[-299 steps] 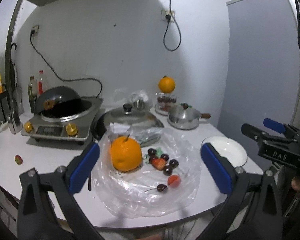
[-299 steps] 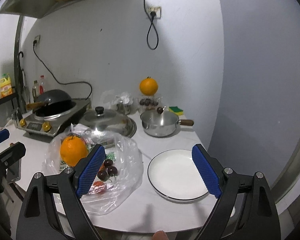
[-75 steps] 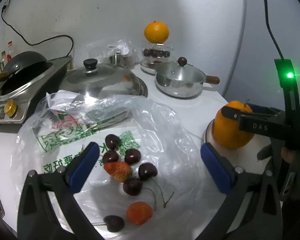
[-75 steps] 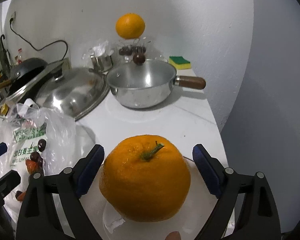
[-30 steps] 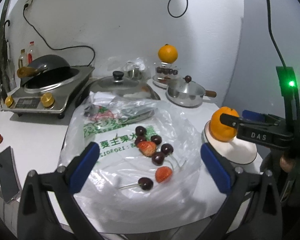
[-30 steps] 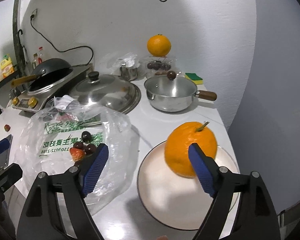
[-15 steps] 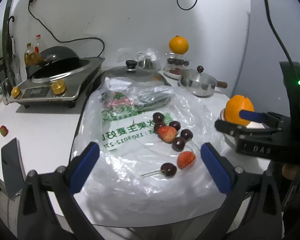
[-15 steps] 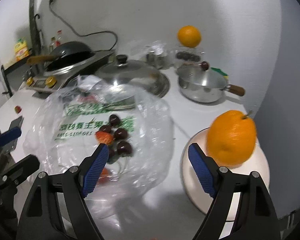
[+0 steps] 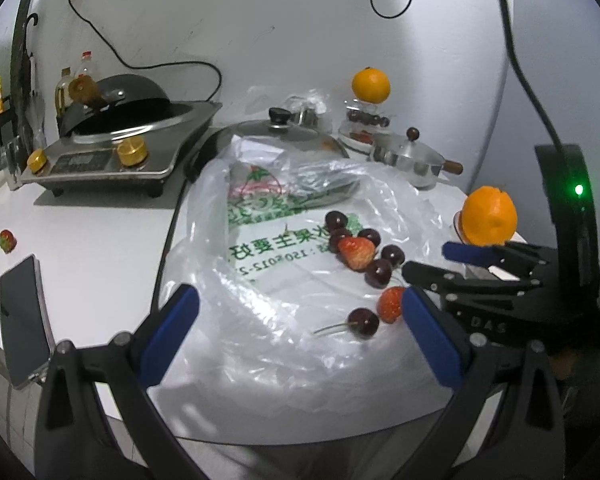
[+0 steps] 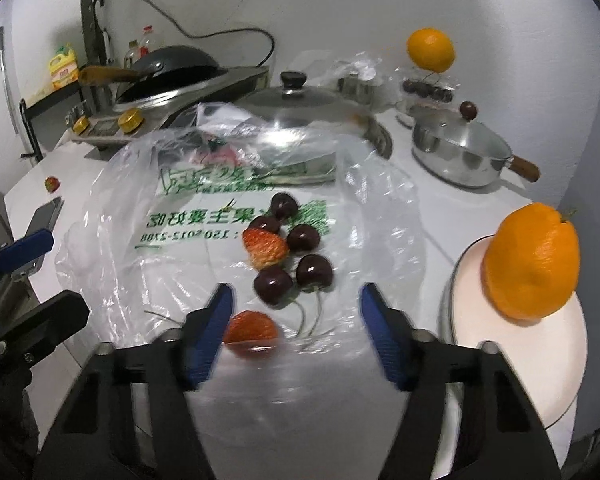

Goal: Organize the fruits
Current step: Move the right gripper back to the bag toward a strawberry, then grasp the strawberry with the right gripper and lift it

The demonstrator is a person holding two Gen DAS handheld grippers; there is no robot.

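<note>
A clear plastic bag (image 10: 112, 264) lies flat on the white table with several dark cherries (image 10: 274, 284) and two strawberries on it. My right gripper (image 10: 298, 332) hovers low over the near strawberry (image 10: 252, 332), its jaws closing. That berry lies just inside the left pad and nothing is pressed. A big orange (image 10: 532, 264) sits on the white plate (image 10: 540, 364) to the right. My left gripper (image 9: 300, 336) stands open over the bag's near edge, short of the cherry (image 9: 364, 322) and strawberry (image 9: 390, 303). The right gripper (image 9: 440, 262) shows at the right of the left wrist view.
Behind the bag are a glass-lidded pan (image 10: 312, 108), a steel saucepan (image 10: 460, 152), an induction cooker with a wok (image 10: 168, 68), and a second orange (image 10: 430, 50) on a glass container. A phone (image 9: 24, 320) and a stray strawberry (image 9: 7, 240) lie at the left.
My right gripper swung left from the plate to over the bag's fruit, sank, and its jaws narrowed. The left gripper came lower and closer to the bag. The orange stays on the plate.
</note>
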